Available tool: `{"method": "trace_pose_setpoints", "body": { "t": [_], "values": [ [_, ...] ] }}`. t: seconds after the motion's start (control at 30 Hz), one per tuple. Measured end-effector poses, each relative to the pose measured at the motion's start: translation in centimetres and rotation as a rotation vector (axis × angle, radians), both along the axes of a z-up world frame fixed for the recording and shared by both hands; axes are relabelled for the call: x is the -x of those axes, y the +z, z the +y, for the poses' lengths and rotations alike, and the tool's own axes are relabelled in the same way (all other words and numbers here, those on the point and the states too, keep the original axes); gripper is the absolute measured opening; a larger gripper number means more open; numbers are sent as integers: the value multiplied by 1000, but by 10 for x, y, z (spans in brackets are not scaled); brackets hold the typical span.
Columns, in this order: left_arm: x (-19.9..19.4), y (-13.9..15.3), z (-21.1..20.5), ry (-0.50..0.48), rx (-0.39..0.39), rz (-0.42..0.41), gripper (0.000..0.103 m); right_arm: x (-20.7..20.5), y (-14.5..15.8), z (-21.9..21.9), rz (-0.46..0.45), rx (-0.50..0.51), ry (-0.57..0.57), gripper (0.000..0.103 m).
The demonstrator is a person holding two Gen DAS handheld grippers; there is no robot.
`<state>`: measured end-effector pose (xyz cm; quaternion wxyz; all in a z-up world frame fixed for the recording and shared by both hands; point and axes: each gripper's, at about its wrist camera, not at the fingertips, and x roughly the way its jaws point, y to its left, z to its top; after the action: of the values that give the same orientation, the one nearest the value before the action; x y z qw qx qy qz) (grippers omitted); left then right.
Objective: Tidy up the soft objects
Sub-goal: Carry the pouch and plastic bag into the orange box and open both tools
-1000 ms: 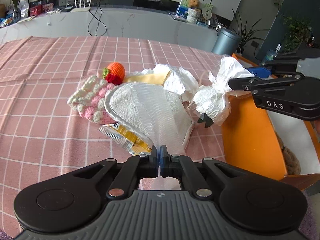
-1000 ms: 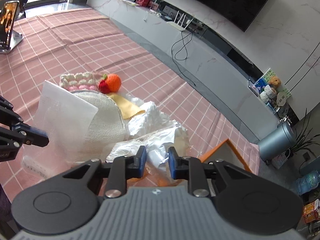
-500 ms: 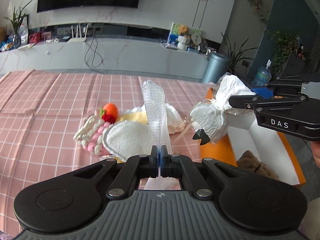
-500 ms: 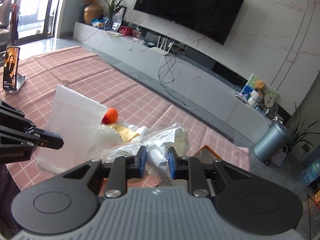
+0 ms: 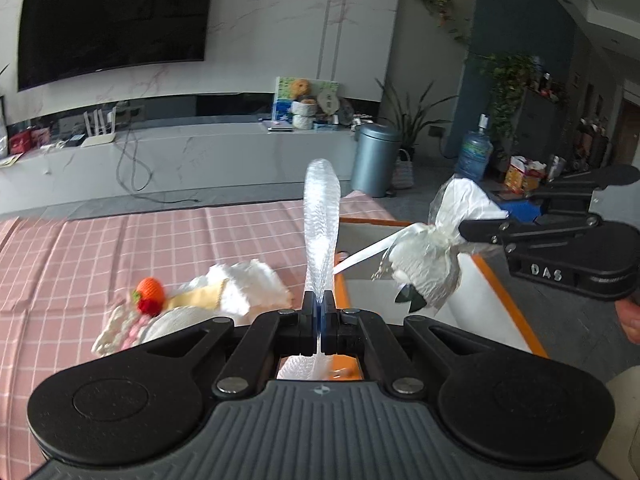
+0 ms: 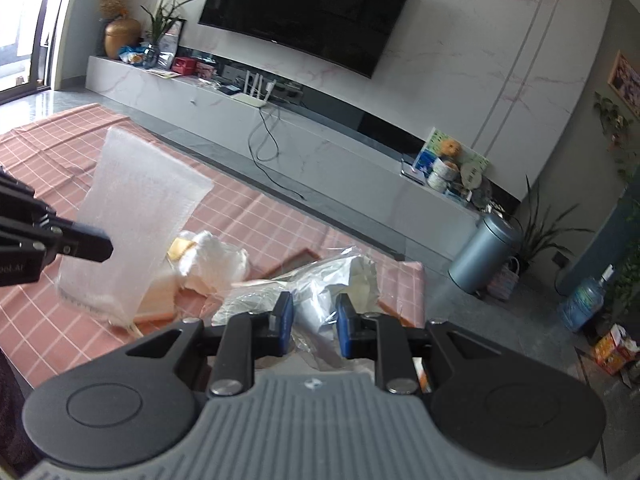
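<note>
My left gripper (image 5: 319, 301) is shut on a clear bubble-wrap sheet (image 5: 320, 220), which stands edge-on above the fingers. In the right wrist view that sheet (image 6: 140, 216) hangs broad from the left gripper (image 6: 105, 246) over the pink checked table (image 6: 248, 220). The right gripper (image 6: 313, 314) grips a white bundle wrapped in clear plastic (image 6: 336, 280). In the left wrist view this bundle (image 5: 424, 272) hangs from the right gripper (image 5: 464, 228) above an orange-rimmed box (image 5: 504, 300). A pile of soft things remains on the cloth: a crocheted orange (image 5: 150, 290), white cloth (image 5: 248, 280), yellow cloth (image 5: 200, 298).
The orange box stands at the table's right end, white inside. A pink and white crocheted piece (image 5: 116, 326) lies at the pile's left. Beyond the table are a grey bin (image 5: 376, 160), a water bottle (image 5: 474, 156) and a long TV console (image 5: 200, 152). A hand (image 5: 630, 316) holds the right gripper.
Both grippers rose with their loads. The sheet came off the pile and now stands edge-on in the air. The wrapped bundle moved right, from the table's edge to above the orange box.
</note>
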<state>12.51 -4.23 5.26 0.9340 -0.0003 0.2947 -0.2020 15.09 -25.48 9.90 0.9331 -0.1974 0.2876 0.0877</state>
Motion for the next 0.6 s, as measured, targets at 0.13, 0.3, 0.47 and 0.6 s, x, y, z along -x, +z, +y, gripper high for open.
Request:
{"method": "trace_pose_setpoints", "body": {
  "t": [0.13, 0.3, 0.47, 0.6],
  "values": [
    [-4, -1, -27, -58, -17, -8, 1, 3, -10, -17, 24, 11, -40, 21],
    [-11, -8, -57, -127, -45, -5, 1, -4, -21, -32, 47, 4, -79, 21],
    [-25, -20, -82, -185, -99, 10, 1, -18, -35, -40, 69, -4, -98, 21],
    [-37, -32, -98, -209, -147, 33, 1, -29, -48, -45, 93, -10, -98, 21]
  ]
}}
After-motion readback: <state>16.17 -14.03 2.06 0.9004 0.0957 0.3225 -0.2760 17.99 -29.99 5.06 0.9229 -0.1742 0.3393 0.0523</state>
